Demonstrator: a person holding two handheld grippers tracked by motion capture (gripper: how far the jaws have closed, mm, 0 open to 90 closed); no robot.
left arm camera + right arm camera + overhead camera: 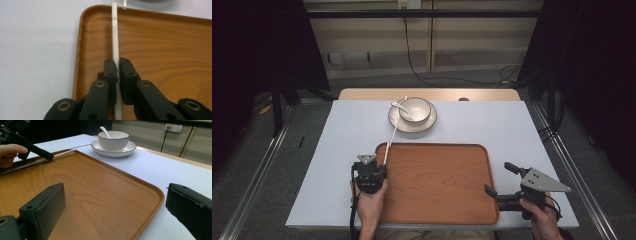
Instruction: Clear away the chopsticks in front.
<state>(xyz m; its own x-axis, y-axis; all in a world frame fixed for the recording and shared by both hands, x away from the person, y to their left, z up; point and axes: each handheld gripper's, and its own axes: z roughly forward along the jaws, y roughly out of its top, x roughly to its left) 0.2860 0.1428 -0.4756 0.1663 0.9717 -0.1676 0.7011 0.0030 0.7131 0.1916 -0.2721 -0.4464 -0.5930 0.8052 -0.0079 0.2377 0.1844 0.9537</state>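
My left gripper (381, 166) (117, 61) is shut on a thin white chopstick (115, 37) (388, 147) over the left rim of a wooden tray (437, 185) (162, 50). The stick points toward a white bowl (416, 110) (113, 140) on a plate (430, 122). A white spoon (401, 105) (105, 131) leans in the bowl. A second white chopstick (83, 145) rests with one end on the plate's rim. My right gripper (501, 179) (115, 195) stands wide open at the tray's right edge with nothing between its jaws.
The tray (87, 182) lies bare at the front middle of the white-covered table (492, 125). A strip of wooden tabletop (362, 94) shows behind the cover. A cable (412, 60) runs down the back wall from a socket.
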